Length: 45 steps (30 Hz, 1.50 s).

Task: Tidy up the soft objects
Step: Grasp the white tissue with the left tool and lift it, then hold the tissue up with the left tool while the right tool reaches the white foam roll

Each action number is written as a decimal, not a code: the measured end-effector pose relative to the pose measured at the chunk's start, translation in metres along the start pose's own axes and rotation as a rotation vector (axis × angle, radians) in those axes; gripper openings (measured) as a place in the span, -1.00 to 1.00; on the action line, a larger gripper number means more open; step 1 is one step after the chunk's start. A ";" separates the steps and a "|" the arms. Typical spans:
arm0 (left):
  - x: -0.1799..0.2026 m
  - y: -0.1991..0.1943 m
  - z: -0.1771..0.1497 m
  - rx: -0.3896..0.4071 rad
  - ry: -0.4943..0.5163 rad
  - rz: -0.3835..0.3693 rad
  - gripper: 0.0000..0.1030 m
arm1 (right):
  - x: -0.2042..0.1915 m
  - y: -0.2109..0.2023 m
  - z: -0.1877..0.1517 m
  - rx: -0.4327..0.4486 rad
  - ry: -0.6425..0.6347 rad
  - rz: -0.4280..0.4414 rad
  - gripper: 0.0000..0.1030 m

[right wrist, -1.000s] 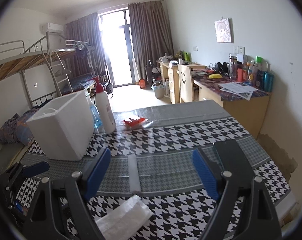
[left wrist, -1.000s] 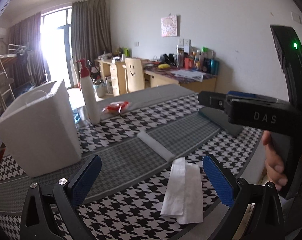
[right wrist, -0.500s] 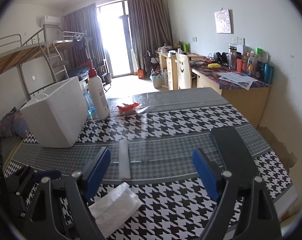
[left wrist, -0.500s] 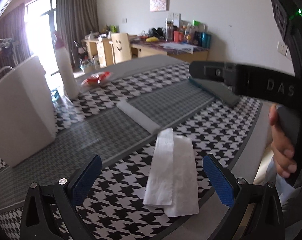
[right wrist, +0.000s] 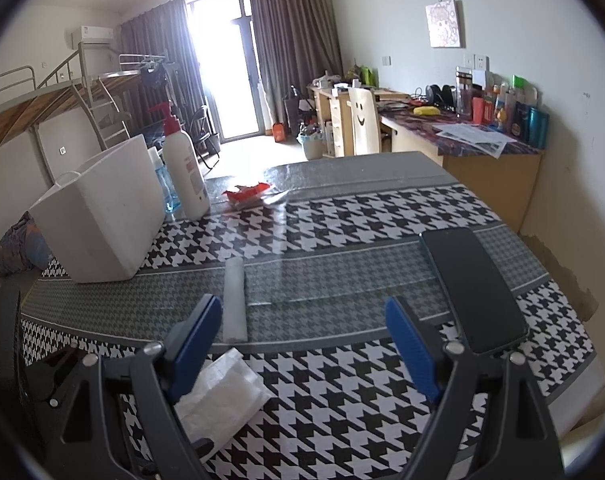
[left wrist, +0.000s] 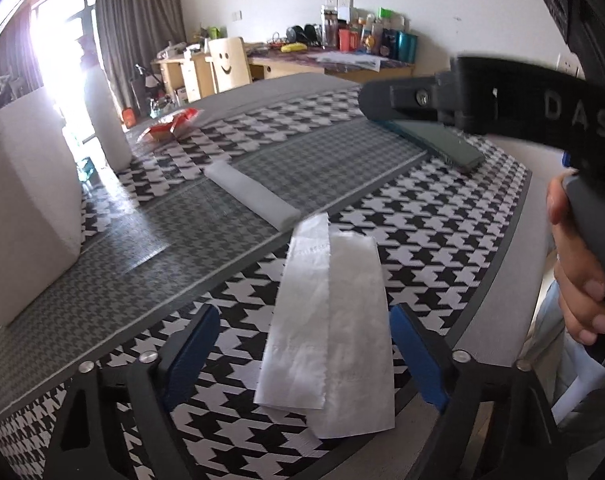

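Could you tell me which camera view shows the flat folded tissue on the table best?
The left wrist view: the folded tissue lies whole between the left gripper's open fingers. In the right wrist view, the right gripper's left finger hides part of it.

Left hand-held gripper [left wrist: 304, 354] has dropped toward the worktop [left wrist: 442, 240] and tipped further down; the folded white tissue [left wrist: 334, 332] now lies between its blue pads, much larger in view than before. Its jaws have just been closing in a bit (pads not touching the tissue yet). Right hand-held gripper [right wrist: 304, 354] has sunk slightly too, so the dark phone [right wrist: 472, 286] sits nearer its right finger, and the white roll [right wrist: 234, 304] is just beside its left pad [right wrist: 192, 348].
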<state>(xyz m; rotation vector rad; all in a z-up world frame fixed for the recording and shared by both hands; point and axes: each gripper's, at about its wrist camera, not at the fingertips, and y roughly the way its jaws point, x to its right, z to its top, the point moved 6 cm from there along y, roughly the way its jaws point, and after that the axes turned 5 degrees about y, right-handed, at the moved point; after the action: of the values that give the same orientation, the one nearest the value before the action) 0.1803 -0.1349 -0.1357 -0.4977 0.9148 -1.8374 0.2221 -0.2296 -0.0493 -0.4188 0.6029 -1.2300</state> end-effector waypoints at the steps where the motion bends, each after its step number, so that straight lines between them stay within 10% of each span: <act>1: 0.000 0.002 -0.001 -0.010 -0.002 -0.004 0.53 | 0.001 0.001 -0.001 -0.003 0.004 0.003 0.69; 9: 0.002 0.003 -0.005 -0.013 0.003 -0.010 0.02 | 0.000 0.004 -0.005 -0.008 0.000 0.002 0.69; 15: 0.001 0.000 -0.005 -0.019 -0.010 -0.027 -0.80 | 0.000 0.006 -0.006 -0.012 0.010 0.006 0.69; 45: -0.079 -0.036 -0.005 0.079 -0.165 0.081 -0.81 | -0.044 0.048 -0.018 -0.106 -0.070 0.029 0.69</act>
<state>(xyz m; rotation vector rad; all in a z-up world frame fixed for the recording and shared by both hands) 0.1891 -0.0537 -0.1063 -0.5460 0.7382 -1.7243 0.2371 -0.1729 -0.0838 -0.5383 0.6140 -1.1542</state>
